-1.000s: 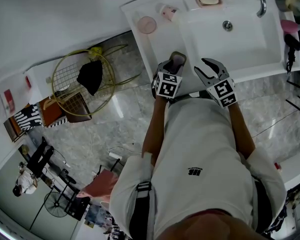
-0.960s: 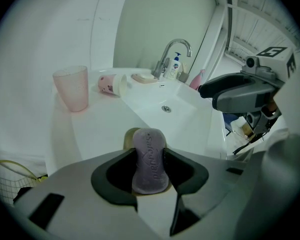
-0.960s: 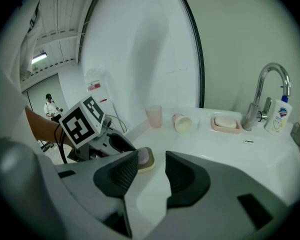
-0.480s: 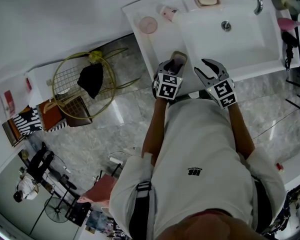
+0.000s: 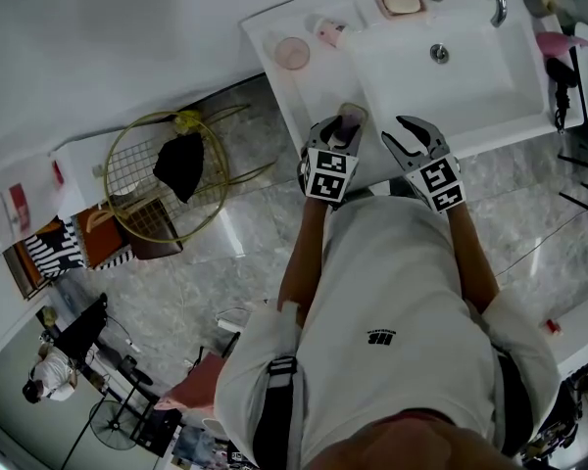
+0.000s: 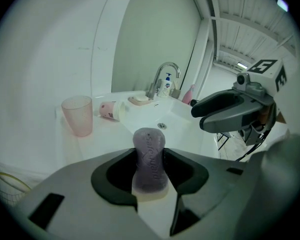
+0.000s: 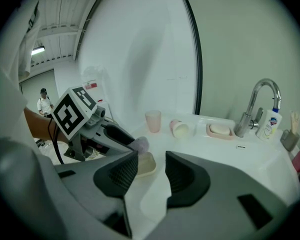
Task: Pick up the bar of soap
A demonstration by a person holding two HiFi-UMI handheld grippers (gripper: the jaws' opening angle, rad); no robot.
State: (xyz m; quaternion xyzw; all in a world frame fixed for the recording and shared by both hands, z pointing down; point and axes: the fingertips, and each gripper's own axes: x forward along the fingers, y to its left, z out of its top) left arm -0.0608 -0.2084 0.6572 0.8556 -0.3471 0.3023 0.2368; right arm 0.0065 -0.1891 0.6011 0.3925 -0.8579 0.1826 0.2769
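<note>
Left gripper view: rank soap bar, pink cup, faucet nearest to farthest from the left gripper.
1. Soap bar: between the jaws, gripped.
2. Pink cup: to the left, on the counter.
3. Faucet: far back, behind the sink.

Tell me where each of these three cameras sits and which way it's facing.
Head view: on the person's head, looking steeply down at the sink; shows the torso, forearms, left gripper and right gripper.
Left gripper view: on the left gripper, facing the faucet; own jaws grip the bar of soap.
Right gripper view: on the right gripper, facing the mirror; own jaws apart, empty.
Shared: both gripper views show the pink cup and the other gripper.
</note>
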